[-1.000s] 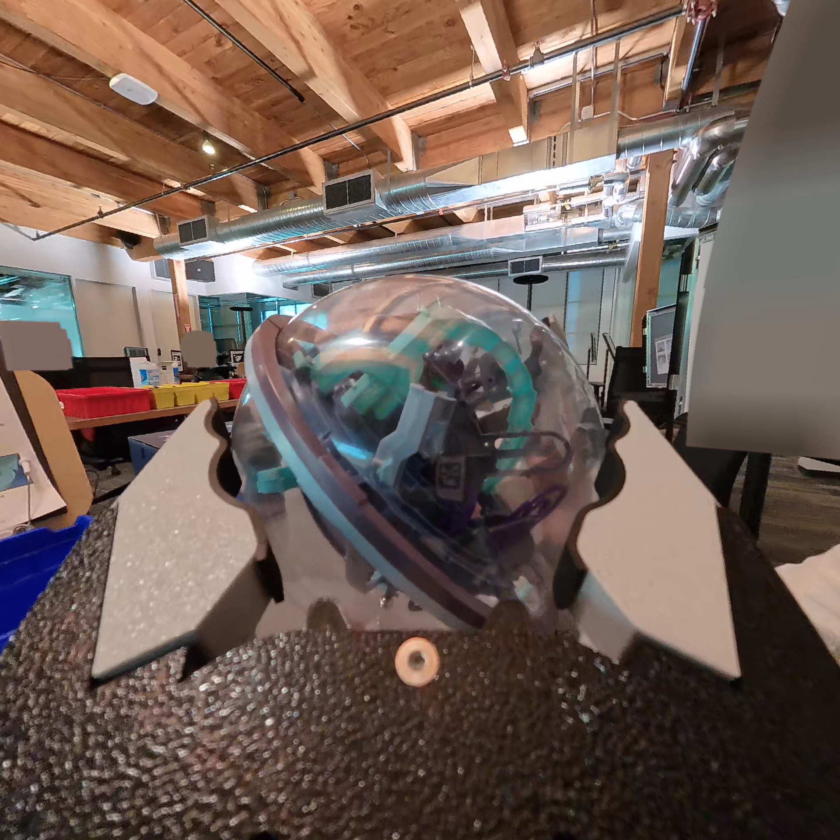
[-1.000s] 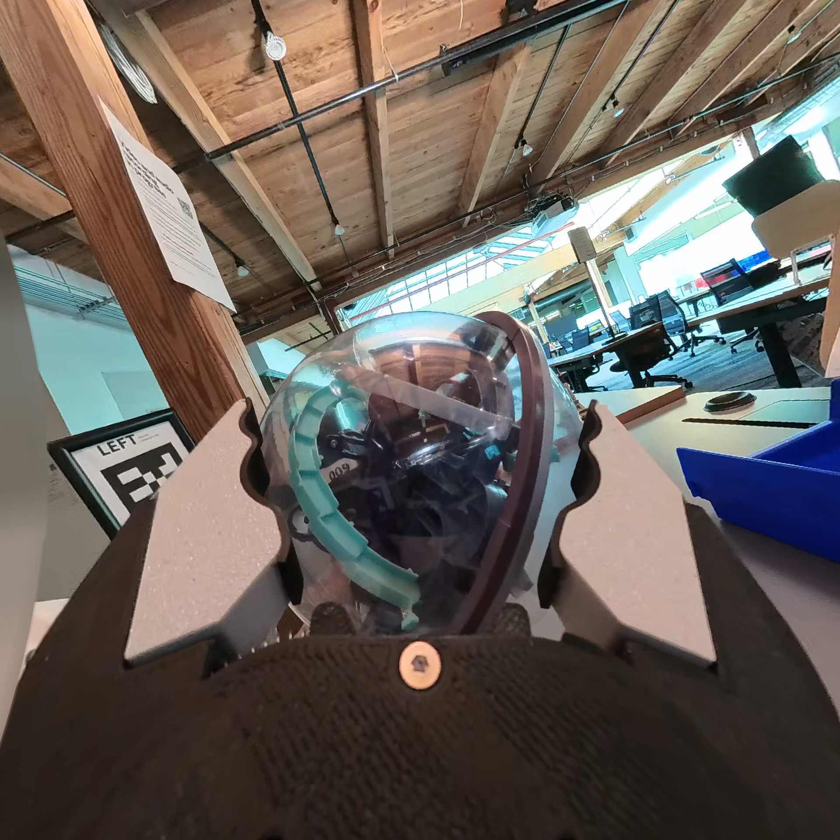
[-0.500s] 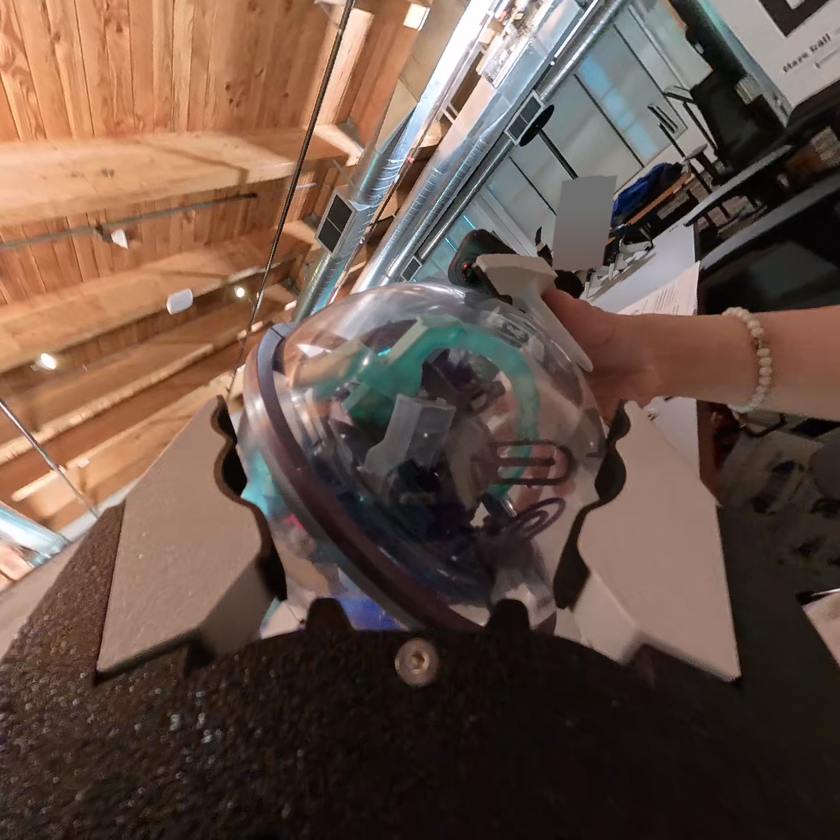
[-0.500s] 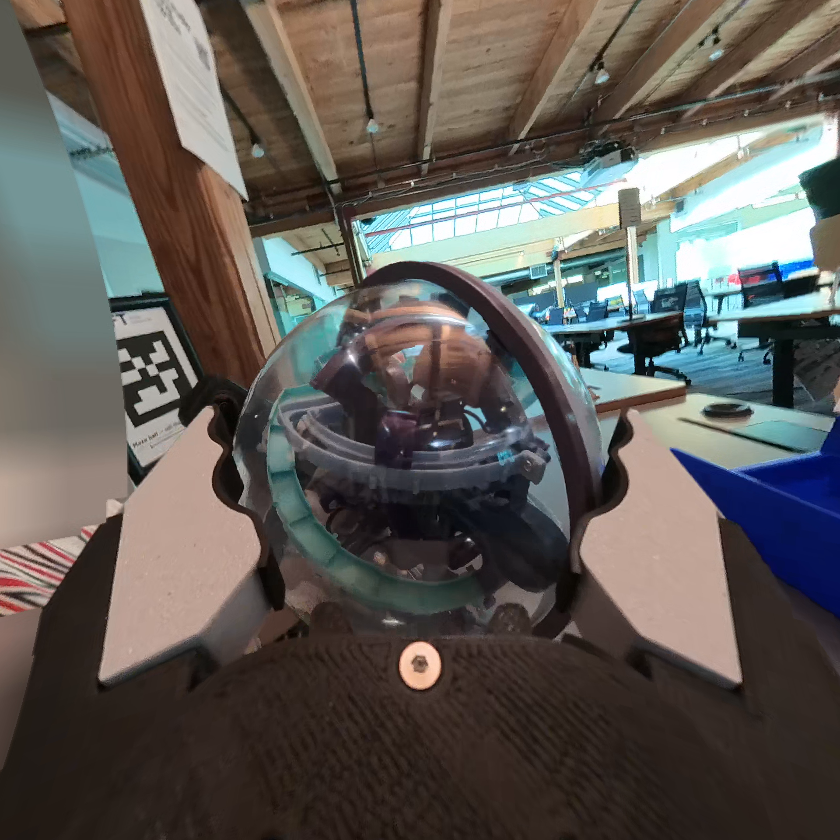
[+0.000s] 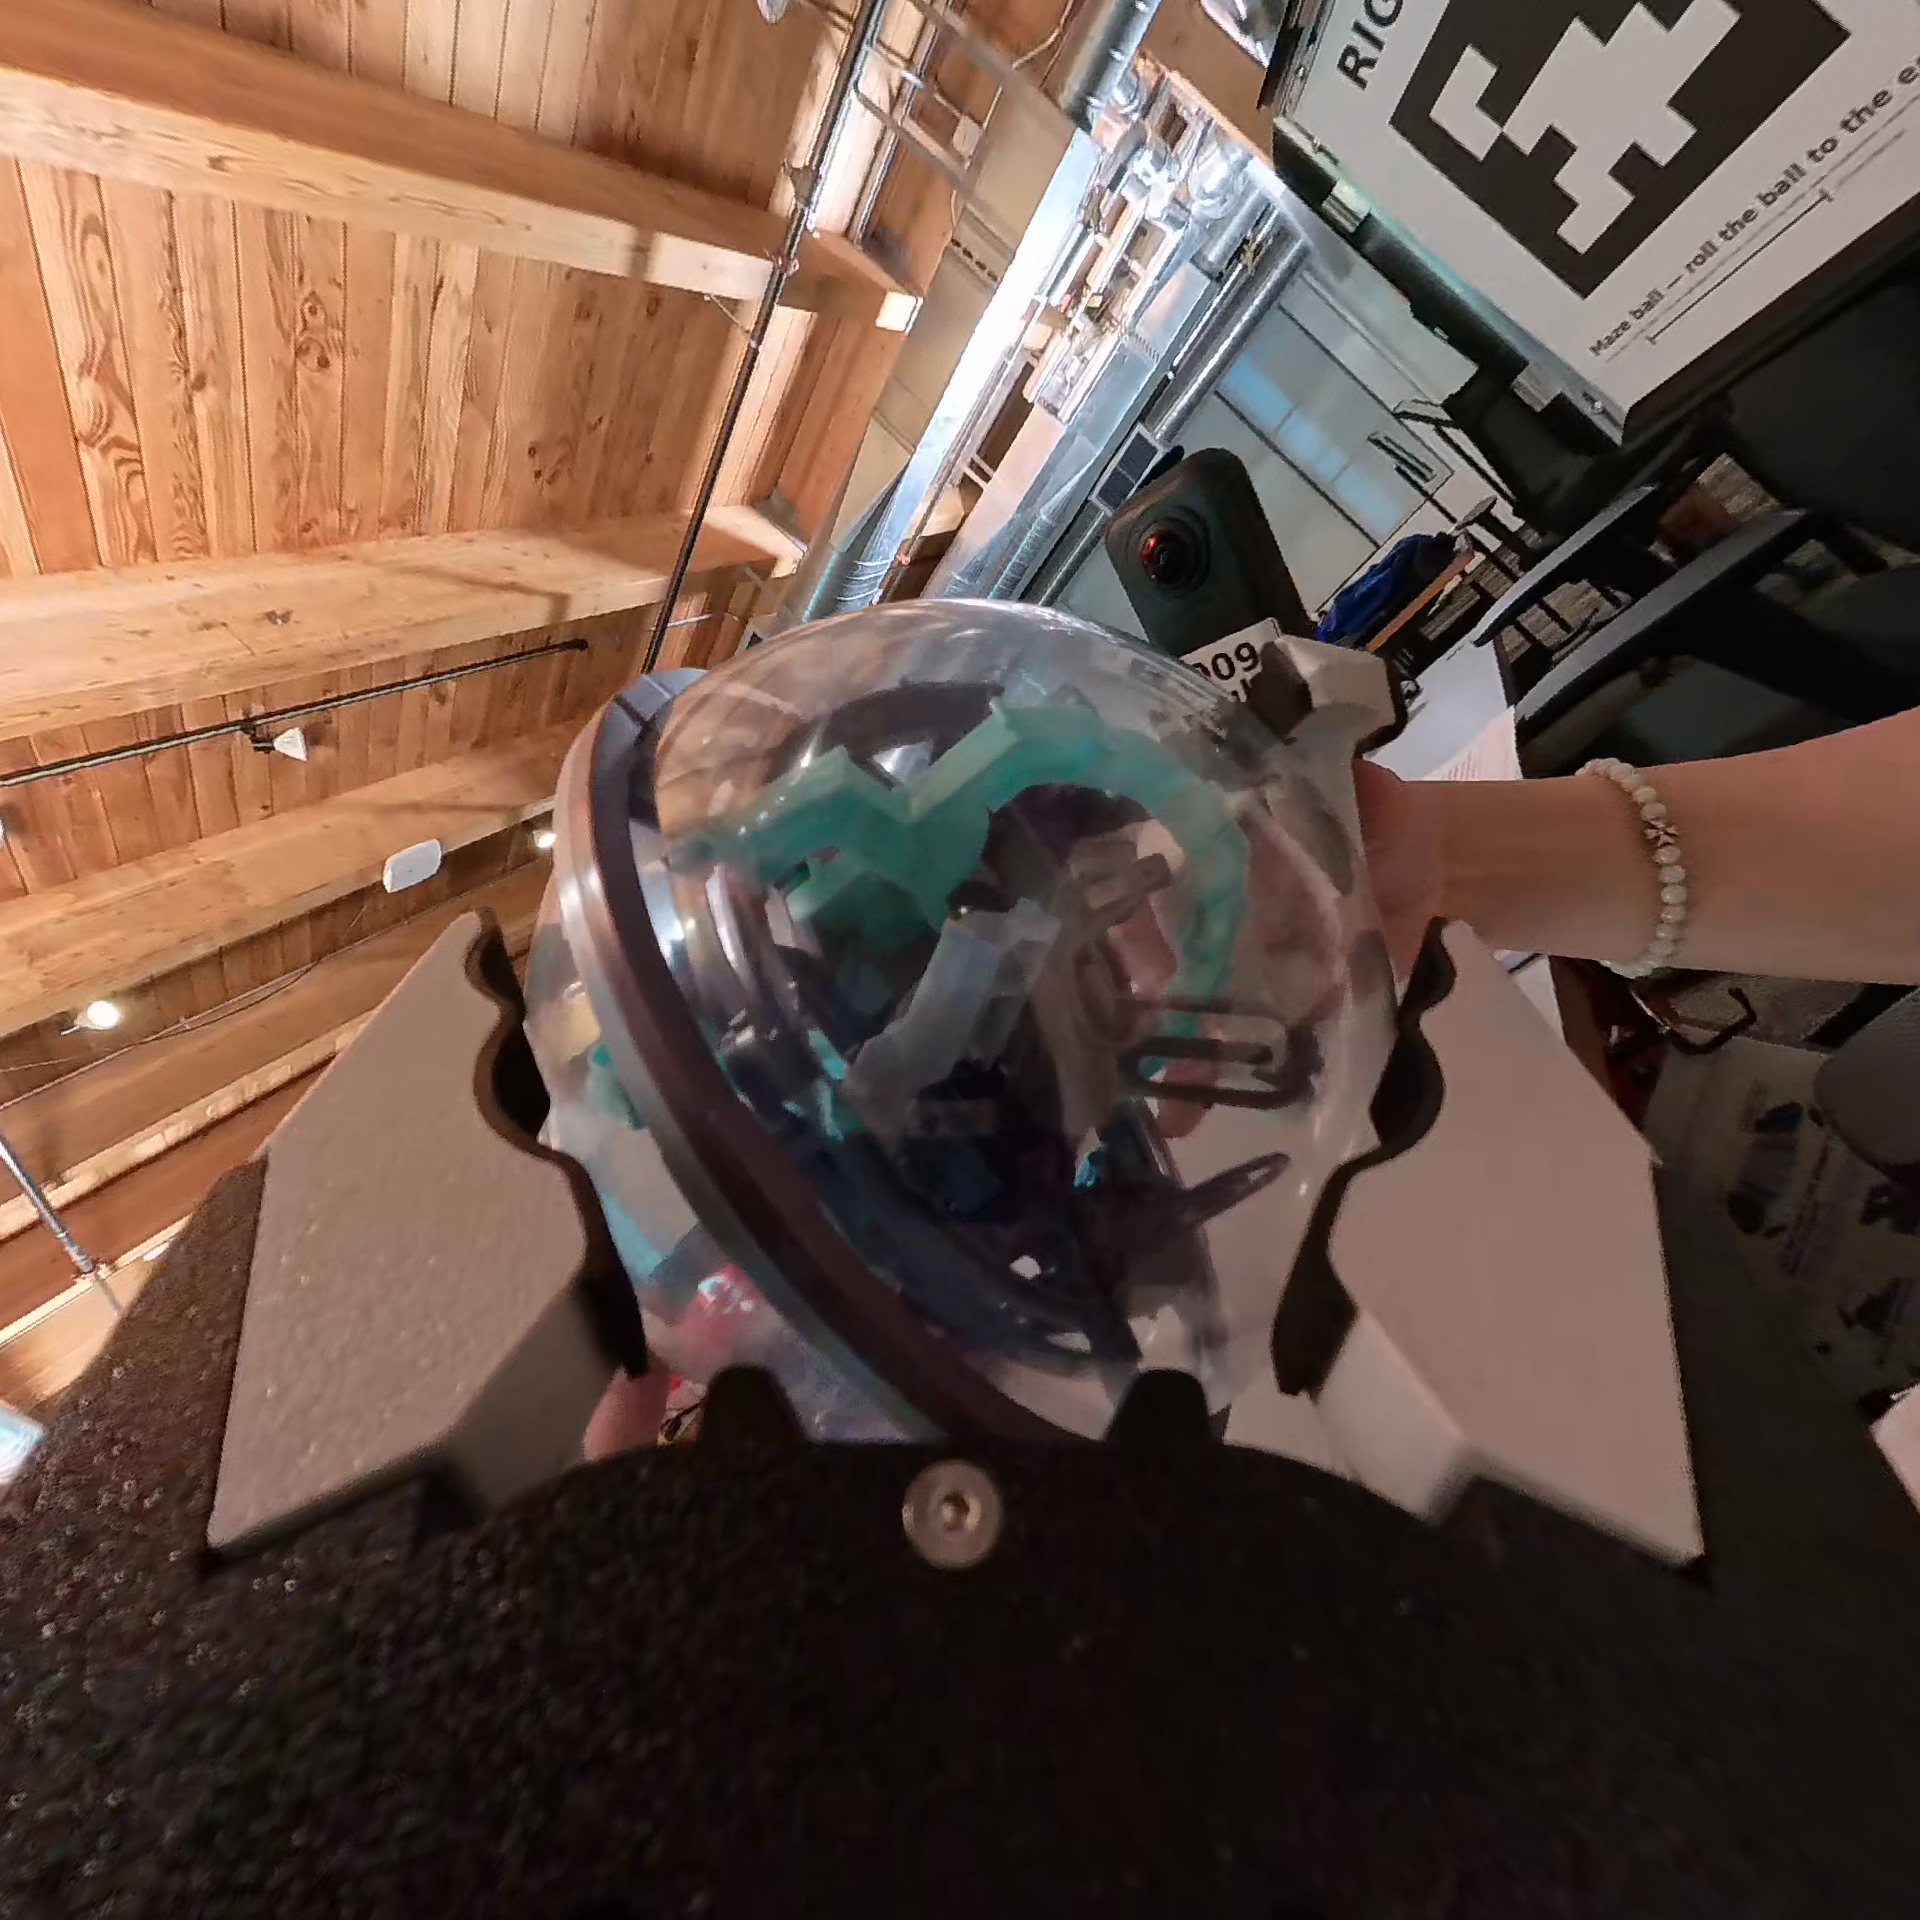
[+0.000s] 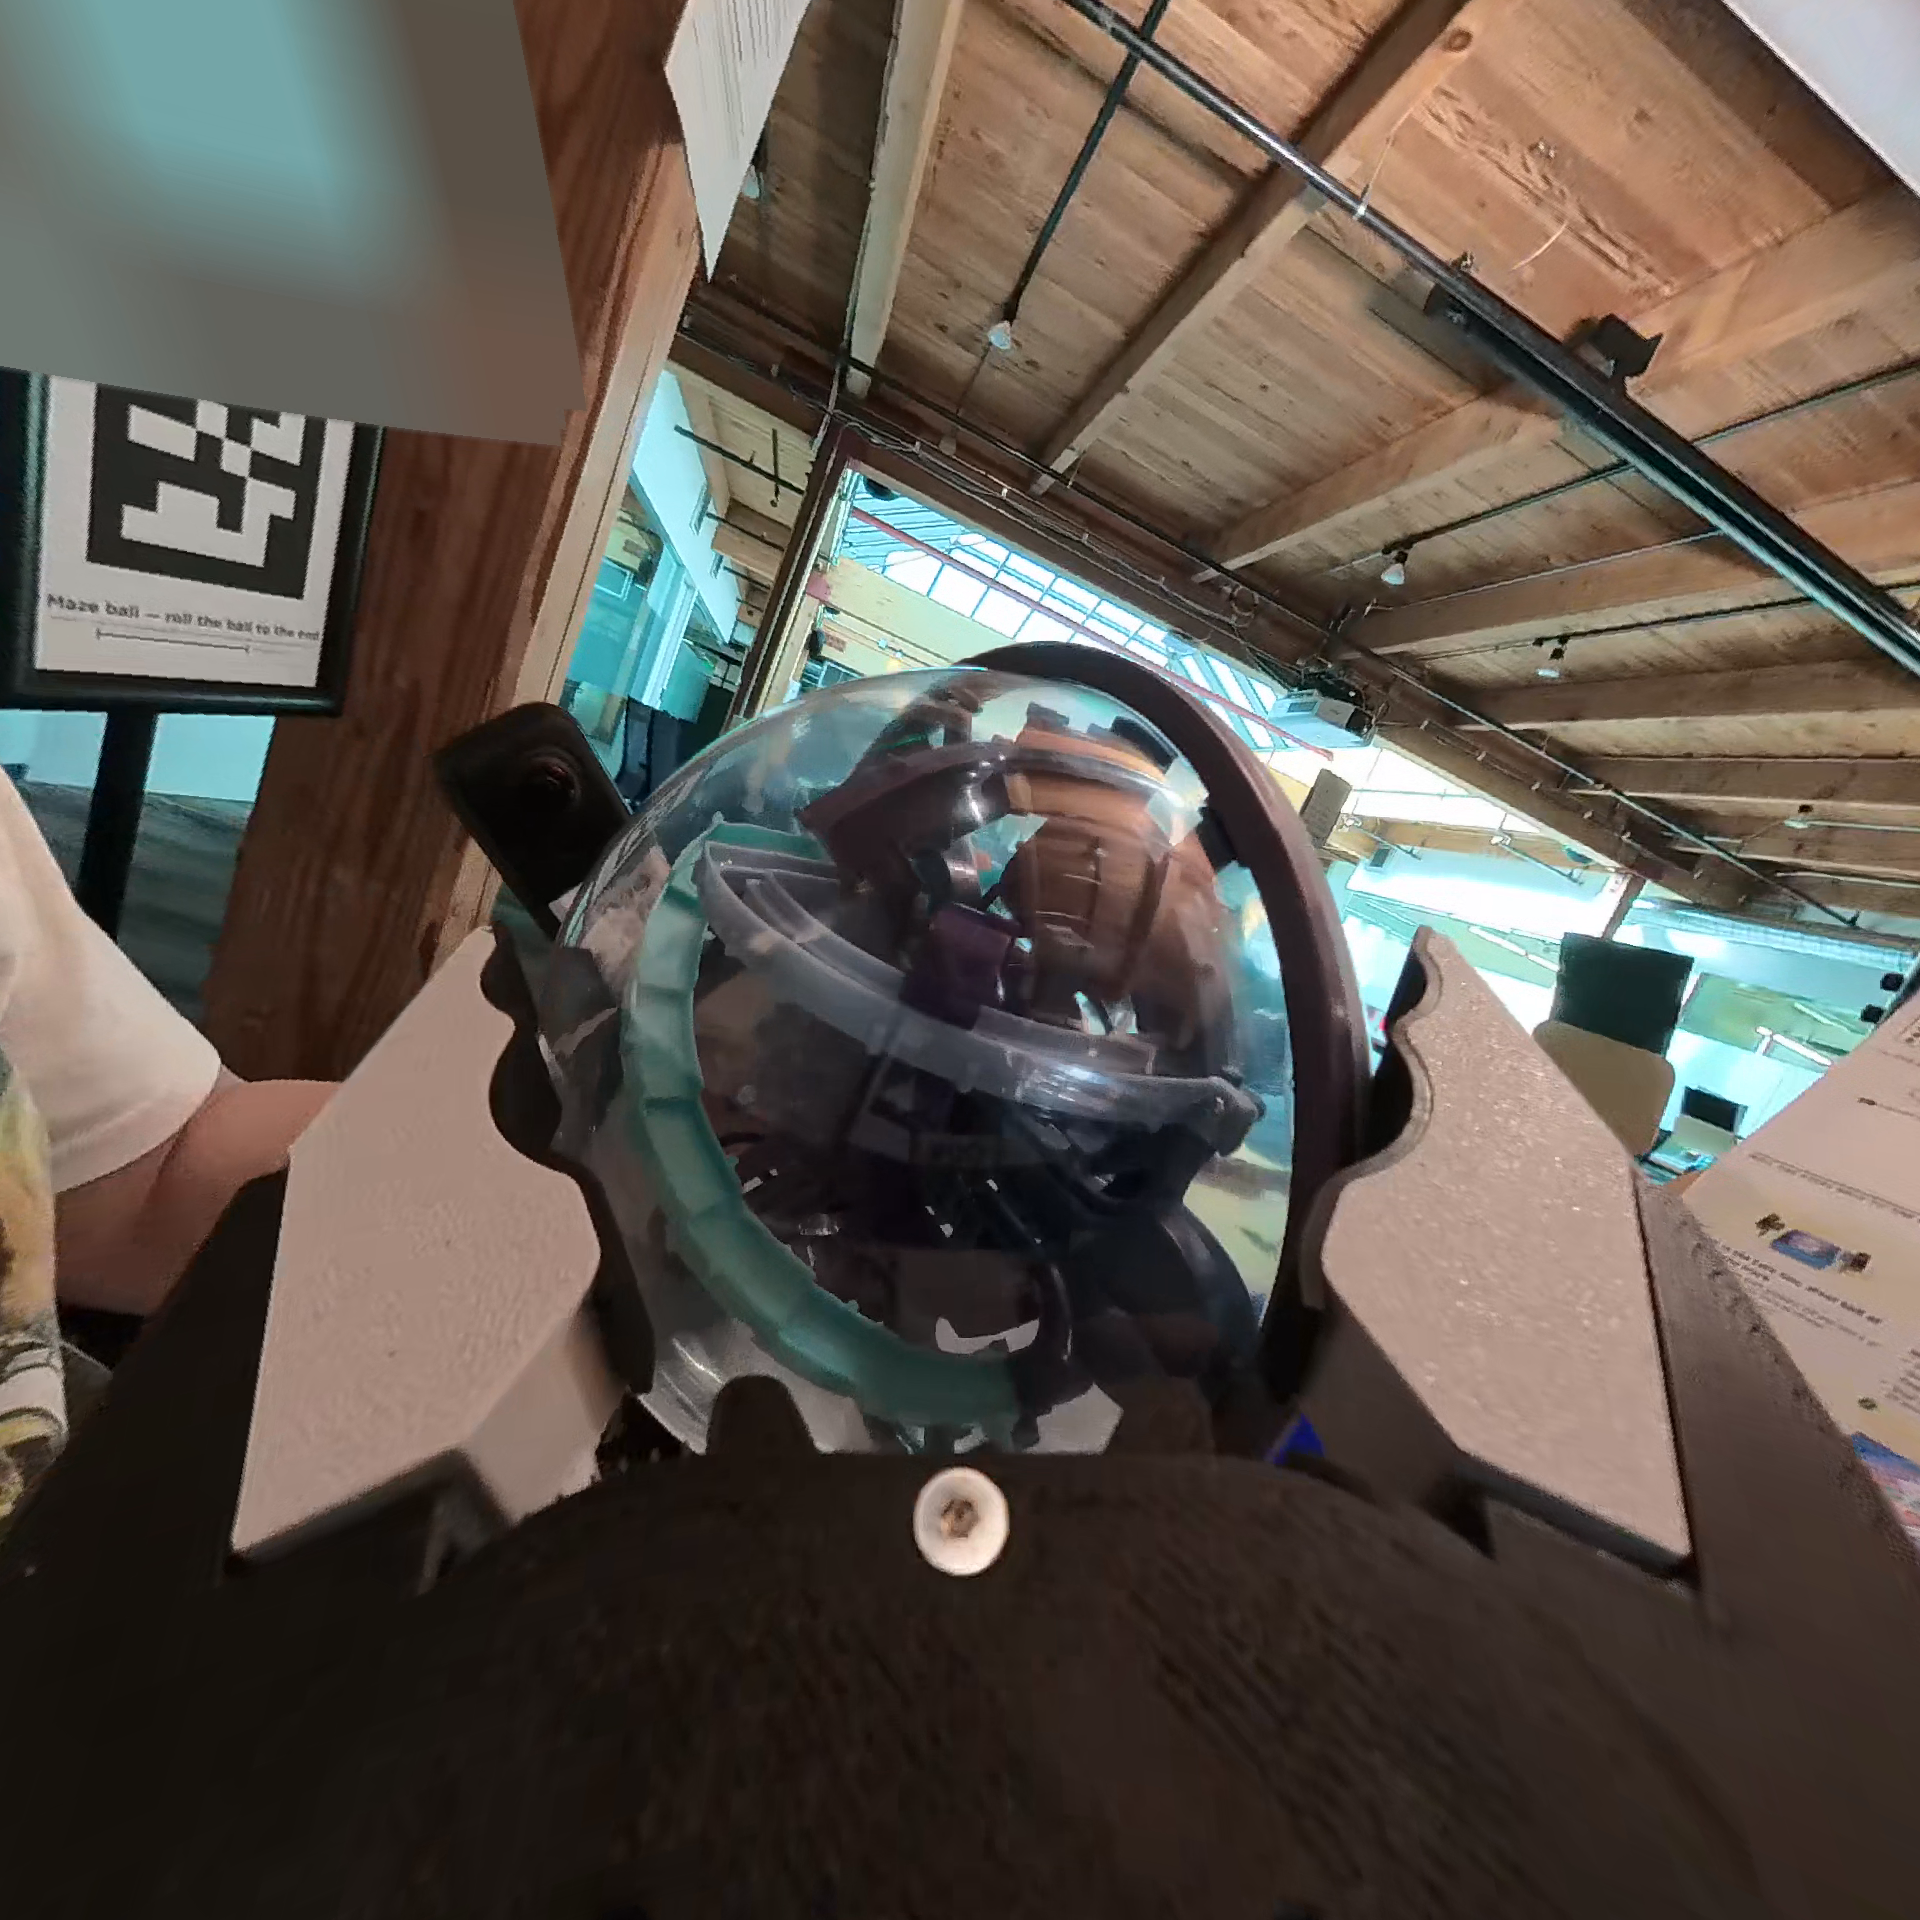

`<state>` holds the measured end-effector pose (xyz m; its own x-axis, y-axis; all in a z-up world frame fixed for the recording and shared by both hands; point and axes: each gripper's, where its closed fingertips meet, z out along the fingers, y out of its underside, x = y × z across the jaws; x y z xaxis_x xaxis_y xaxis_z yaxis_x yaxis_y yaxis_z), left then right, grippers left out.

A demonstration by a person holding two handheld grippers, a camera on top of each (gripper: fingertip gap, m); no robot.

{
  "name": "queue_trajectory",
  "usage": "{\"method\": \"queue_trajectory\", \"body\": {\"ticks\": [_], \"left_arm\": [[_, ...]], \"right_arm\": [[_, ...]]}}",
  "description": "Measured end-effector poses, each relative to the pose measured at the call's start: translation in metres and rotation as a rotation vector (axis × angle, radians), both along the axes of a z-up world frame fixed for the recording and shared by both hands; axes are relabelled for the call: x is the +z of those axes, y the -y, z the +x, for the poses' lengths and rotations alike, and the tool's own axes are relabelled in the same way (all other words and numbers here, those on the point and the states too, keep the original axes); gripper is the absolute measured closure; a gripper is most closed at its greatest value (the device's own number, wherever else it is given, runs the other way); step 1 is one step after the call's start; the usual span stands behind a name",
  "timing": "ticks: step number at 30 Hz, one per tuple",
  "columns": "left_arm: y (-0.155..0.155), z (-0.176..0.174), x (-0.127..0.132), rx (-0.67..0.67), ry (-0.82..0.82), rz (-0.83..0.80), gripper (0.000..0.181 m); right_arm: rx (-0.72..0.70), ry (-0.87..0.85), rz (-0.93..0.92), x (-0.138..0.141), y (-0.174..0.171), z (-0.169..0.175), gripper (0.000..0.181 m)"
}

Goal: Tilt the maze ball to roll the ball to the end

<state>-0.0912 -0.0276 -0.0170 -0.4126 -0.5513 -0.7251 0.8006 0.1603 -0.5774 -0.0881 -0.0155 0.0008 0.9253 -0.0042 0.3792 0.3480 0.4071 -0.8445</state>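
So we've got the clear plastic maze ball with the dark seam ring and teal track inside point(image 5: 966, 1049) held up in the air, nothing under it, no worktop carrying it. The left tool point(image 5: 961, 1122) is clamped on one side of the sphere and the right tool point(image 6: 951, 1153) on the opposite side, each with both grey notched fingers point(image 5: 416, 1195) pressed against the shell.

Handling guess: it looks like a light, hollow, rigid shell, smooth and glossy, so probably slippery against hard fingers. We'd say the curved notches are what stop it squirting out. Best hold looks like right across the widest part, fingers either side of the dark ring point(image 6: 1299, 935), not squeezing hard, since thin clear plastic can crack or pop at the seam. With two tools on it, both have to turn together or one will slide.

We can't spot the little ball inside, too much clutter of tracks.

Writing-wise: there's a framed black-and-white marker sign point(image 6: 187, 540) with a caption line, another marker sign point(image 5: 1621, 135), a small number sticker point(image 5: 1226, 660), and printed sheets point(image 6: 1808, 1226). No brand visible on the ball.
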Motion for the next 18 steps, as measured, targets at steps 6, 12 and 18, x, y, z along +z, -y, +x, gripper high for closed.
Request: {"method": "queue_trajectory", "body": {"ticks": [6, 12, 18], "left_arm": [[-0.004, -0.005, 0.001, -0.025, 0.025, 0.001, 0.023], [-0.008, -0.011, 0.003, -0.059, 0.055, -0.013, 0.023], [-0.012, -0.012, 0.007, -0.097, 0.039, -0.057, 0.023]], "right_arm": [[-0.022, 0.033, 0.011, 0.001, -0.003, -0.005, 0.026], [-0.046, 0.080, 0.036, 0.003, -0.008, -0.012, 0.024], [-0.047, 0.069, 0.068, 0.005, -0.008, -0.012, 0.024]]}}
